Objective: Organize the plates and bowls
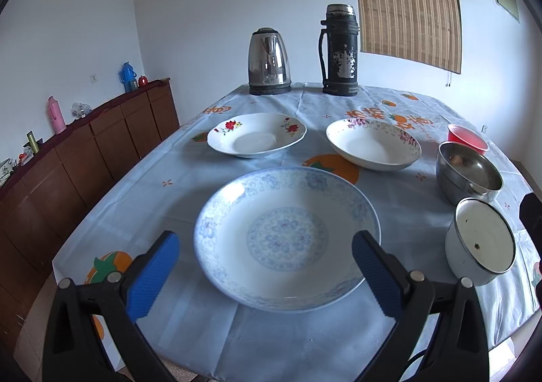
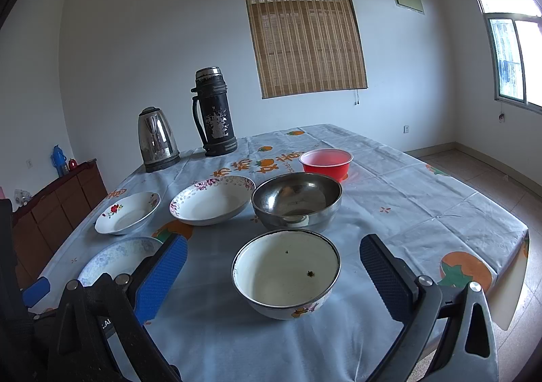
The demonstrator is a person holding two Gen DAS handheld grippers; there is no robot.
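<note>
Both empty and gaping wide, the left gripper (image 1: 266,265) is hovering over the glazed, brittle-looking blue-patterned porcelain plate (image 1: 287,239) on the table (image 1: 169,205), best pinched at its 6 o'clock rim, while the right gripper (image 2: 273,275) is framing the chipped white enamel bowl (image 2: 286,272).

glossy steel bowl (image 2: 296,200), red bowl (image 2: 326,161) perhaps plastic, smooth tablecloth (image 2: 423,199).

Near plate (image 1: 287,239): white, pale blue scrollwork
Left plate (image 1: 256,134): white, red flowers
Right plate (image 1: 373,144): white, purple blossoms
Enamel bowl (image 2: 286,272): white, dark rim
Metal bowl (image 2: 296,200): silver
Plastic bowl (image 2: 326,161): red
Tablecloth (image 2: 389,199): light blue, orange fruit
Claw pads (image 1: 154,275): blue
</note>
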